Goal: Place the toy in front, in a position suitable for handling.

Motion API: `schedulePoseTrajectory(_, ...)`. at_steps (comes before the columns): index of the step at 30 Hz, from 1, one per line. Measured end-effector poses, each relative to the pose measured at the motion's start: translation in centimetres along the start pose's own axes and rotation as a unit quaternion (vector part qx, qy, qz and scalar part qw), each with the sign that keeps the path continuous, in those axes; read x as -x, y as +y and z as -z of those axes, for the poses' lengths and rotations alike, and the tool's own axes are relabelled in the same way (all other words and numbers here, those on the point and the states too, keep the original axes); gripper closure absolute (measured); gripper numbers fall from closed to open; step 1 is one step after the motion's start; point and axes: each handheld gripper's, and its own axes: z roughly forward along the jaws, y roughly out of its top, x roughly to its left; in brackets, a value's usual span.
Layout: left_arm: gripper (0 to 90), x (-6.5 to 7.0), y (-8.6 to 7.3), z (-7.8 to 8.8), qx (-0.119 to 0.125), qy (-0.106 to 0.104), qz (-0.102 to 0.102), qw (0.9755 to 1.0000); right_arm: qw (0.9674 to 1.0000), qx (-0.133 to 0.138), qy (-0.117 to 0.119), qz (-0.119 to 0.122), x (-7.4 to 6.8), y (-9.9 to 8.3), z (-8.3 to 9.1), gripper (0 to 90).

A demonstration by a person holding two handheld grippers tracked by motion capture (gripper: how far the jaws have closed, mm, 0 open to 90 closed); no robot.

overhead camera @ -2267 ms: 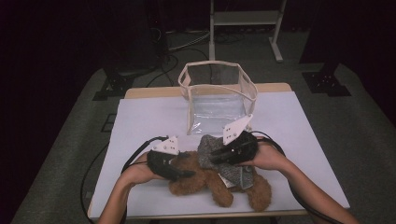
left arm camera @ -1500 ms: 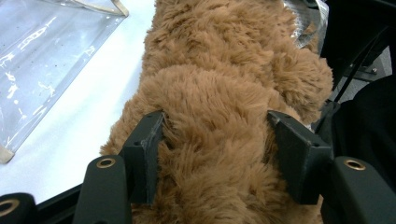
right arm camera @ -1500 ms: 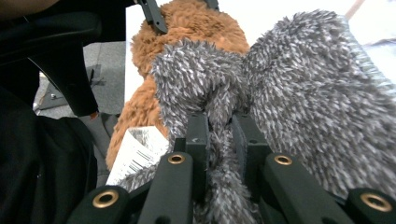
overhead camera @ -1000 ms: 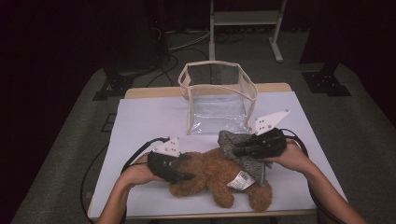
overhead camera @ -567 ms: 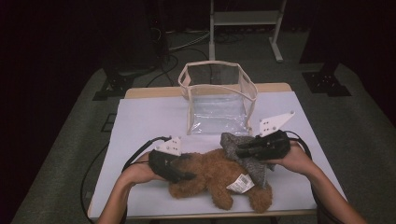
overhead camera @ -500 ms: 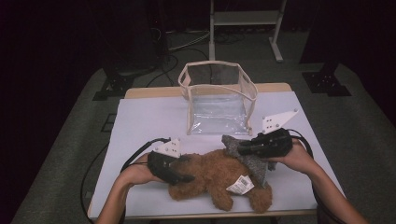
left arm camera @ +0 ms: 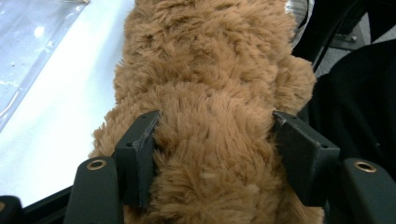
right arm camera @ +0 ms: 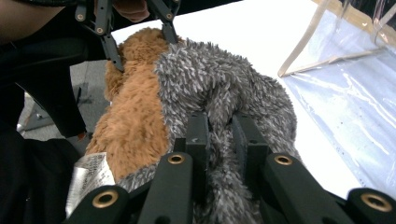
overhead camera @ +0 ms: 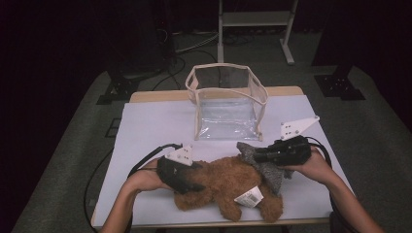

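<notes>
On a white-covered tabletop (overhead camera: pixel 155 126) with a pale wooden far edge, ringed by grey carpet and a dark room: black stand feet, loose cables and a light metal frame at the back. Near the far middle, a clear plastic bag (overhead camera: pixel 227 104), boxy, soft-walled, trimmed in beige binding, standing open at the top. At the near edge, lying lengthwise, a brown plush toy (overhead camera: pixel 223 182), shaggy and rounded, with a white printed tag (overhead camera: pixel 248 196) on its flank. Over its right end, a grey knitted piece (overhead camera: pixel 265 167), fuzzy and flecked, draped and bunched against the brown fur. Left tool (left arm camera: pixel 215 154) set astride the toy's furry body, black blocky pads sunk into the pile on both sides, jaws part-way apart and just eased a little wider with the toy between them. Right tool (right arm camera: pixel 219 135) pinched nearly shut on a fold of the grey knit, just beside the bag's clear wall.
</notes>
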Motion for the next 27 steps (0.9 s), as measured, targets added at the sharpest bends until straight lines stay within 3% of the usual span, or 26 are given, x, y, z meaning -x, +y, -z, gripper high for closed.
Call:
schedulePoseTrajectory(7,27.2,-0.1,2.3,-0.6,0.005,0.003,-0.011,0.9999,0.9998,-0.002,0.019,-0.003,-0.6,-0.5,-1.2,77.7)
schedulePoseTrajectory(8,25.0,-0.1,3.3,-1.3,0.007,0.001,-0.022,0.9997,0.9996,-0.003,0.029,-0.001,-0.9,-0.5,-1.4,77.7)
schedulePoseTrajectory(11,20.0,0.0,4.7,-2.6,0.011,-0.001,-0.025,0.9996,0.9994,-0.004,0.034,0.003,-1.2,-0.4,-1.5,77.7)
schedulePoseTrajectory(15,15.3,-0.2,5.4,-4.4,-0.016,-0.002,-0.020,0.9997,0.9991,-0.004,0.041,0.009,-1.6,-0.4,-1.5,77.7)
schedulePoseTrajectory(17,11.8,-0.1,5.3,-5.2,-0.030,-0.009,-0.011,0.9994,0.9994,0.001,0.031,0.015,-1.6,-0.3,-1.0,77.7)
schedulePoseTrajectory(22,8.9,0.0,5.2,-5.3,-0.038,-0.009,-0.017,0.9991,0.9998,0.012,0.015,0.004,-0.9,-0.5,0.1,77.7)
schedulePoseTrajectory(27,4.8,0.2,6.1,-6.0,-0.062,-0.005,-0.031,0.9976,0.9994,-0.001,0.034,-0.001,-1.1,-0.8,-1.3,77.7)
